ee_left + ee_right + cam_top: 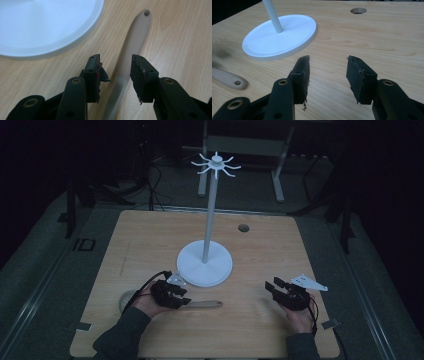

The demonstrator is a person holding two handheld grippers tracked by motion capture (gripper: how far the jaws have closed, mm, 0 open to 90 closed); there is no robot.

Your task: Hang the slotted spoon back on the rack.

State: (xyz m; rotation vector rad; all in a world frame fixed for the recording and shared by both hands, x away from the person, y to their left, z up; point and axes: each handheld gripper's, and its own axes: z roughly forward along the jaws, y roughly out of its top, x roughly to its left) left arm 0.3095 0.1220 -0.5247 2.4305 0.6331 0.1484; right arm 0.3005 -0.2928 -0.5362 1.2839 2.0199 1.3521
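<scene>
A beige utensil lies flat on the wooden table (150,235), its long handle (206,304) pointing right and its round head (129,299) left of my left hand. My left gripper (181,297) hangs over that handle. In the left gripper view the handle (140,30) runs between the jaws of the left gripper (116,66), and the pads stand apart from it, open. My right gripper (276,284) rests near the table's front right, open with nothing between its fingers (328,66). The handle's holed end (230,80) lies off to its left.
A white stand has a round base (205,265), a tall pole (210,210) and a ring of hooks (216,165) on top, at the table's middle. A cable hole (243,227) sits behind it. The room beyond the table is dark.
</scene>
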